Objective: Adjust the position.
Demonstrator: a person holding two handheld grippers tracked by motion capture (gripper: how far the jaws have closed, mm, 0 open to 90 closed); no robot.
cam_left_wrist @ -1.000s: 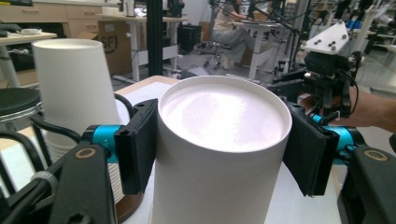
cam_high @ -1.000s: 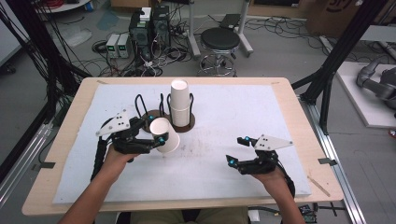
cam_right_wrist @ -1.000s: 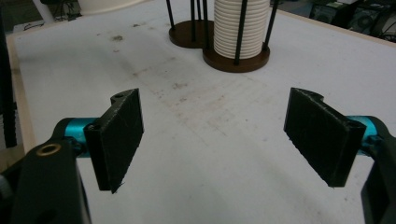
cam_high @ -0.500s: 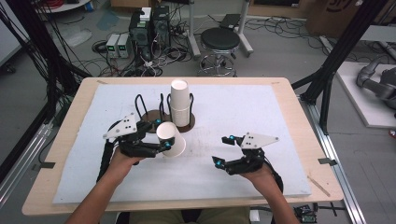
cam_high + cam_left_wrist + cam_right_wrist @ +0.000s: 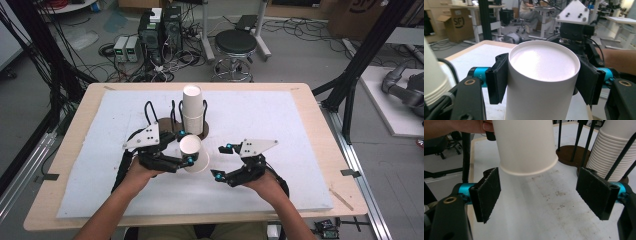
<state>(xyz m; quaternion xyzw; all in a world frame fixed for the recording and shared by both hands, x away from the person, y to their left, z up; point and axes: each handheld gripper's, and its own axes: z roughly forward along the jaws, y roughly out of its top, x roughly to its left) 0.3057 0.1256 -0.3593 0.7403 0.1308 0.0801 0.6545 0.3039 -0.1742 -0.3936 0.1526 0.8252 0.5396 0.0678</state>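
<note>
The jaws of the left gripper (image 5: 186, 148) were pressed tight on both sides of a white paper cup (image 5: 193, 152), which lay tipped on its side above the tabletop (image 5: 310, 130), its closed bottom facing the left gripper's camera. The jaws of the right gripper (image 5: 222, 161) stood wide apart with nothing between them, just beside the cup's open rim. Behind the cup, a tall stack of cups (image 5: 193, 108) stood in a black wire holder (image 5: 172, 117) on a round brown base.
</note>
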